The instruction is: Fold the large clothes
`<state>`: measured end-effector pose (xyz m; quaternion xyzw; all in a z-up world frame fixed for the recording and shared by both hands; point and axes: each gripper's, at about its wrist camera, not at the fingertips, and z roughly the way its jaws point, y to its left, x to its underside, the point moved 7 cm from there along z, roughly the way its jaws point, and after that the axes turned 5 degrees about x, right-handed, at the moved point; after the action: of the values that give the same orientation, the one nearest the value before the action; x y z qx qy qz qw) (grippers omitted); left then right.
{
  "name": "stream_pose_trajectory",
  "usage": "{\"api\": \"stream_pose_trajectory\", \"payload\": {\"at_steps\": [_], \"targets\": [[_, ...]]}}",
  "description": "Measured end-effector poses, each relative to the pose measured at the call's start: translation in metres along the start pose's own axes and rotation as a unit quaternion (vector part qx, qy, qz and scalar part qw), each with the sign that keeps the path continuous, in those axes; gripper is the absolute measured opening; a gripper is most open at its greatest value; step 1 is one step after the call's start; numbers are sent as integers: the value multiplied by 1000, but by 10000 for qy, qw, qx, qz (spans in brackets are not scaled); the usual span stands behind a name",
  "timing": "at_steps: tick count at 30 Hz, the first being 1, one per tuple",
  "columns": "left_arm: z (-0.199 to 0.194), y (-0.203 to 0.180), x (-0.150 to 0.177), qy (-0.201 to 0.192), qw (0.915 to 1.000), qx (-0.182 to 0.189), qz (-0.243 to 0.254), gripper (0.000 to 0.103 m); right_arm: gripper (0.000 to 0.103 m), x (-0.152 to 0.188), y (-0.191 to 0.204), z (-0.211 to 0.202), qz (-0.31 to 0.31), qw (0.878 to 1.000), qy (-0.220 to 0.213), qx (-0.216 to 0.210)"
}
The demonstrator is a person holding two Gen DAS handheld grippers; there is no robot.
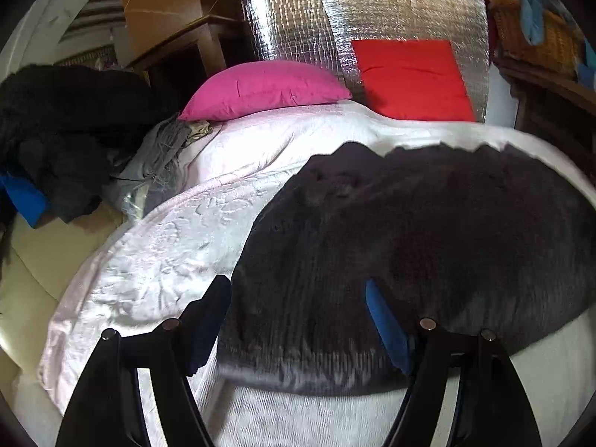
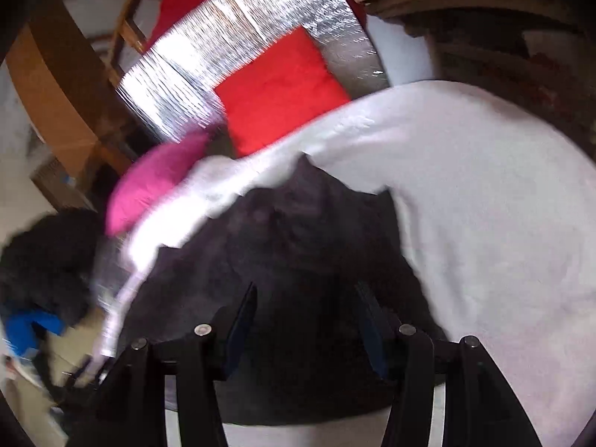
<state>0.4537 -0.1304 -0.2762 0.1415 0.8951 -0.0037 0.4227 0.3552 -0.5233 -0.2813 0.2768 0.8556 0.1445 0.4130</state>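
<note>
A dark grey knitted garment (image 1: pixel 428 246) lies spread on the white bedspread (image 1: pixel 156 260). In the left wrist view my left gripper (image 1: pixel 298 290) is open and empty, its fingers over the garment's near left part. The same garment (image 2: pixel 298 253) fills the middle of the blurred right wrist view. My right gripper (image 2: pixel 305 298) is open and empty above the garment's near part. Its far edge shows a jagged outline against the white bedspread (image 2: pixel 484 205).
A pink pillow (image 1: pixel 264 89) and a red cushion (image 1: pixel 413 78) lie at the head of the bed, against a silver foil panel (image 1: pixel 335 11). A heap of black clothes (image 1: pixel 63 130) with something blue (image 1: pixel 22 197) lies left. A wicker basket (image 1: pixel 536 37) stands at the right.
</note>
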Motion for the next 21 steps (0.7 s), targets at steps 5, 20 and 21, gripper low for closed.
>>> {"api": "stream_pose_trajectory", "payload": {"at_steps": [5, 20, 21], "targets": [[38, 15, -38, 210, 9976, 465, -459, 75, 66, -21, 12, 28, 406, 9981, 82, -457], [115, 12, -23, 970, 9950, -56, -225, 79, 66, -40, 2, 119, 149, 9977, 371, 544], [109, 13, -25, 983, 9949, -65, -226, 79, 66, -39, 4, 115, 110, 9978, 391, 520]]}}
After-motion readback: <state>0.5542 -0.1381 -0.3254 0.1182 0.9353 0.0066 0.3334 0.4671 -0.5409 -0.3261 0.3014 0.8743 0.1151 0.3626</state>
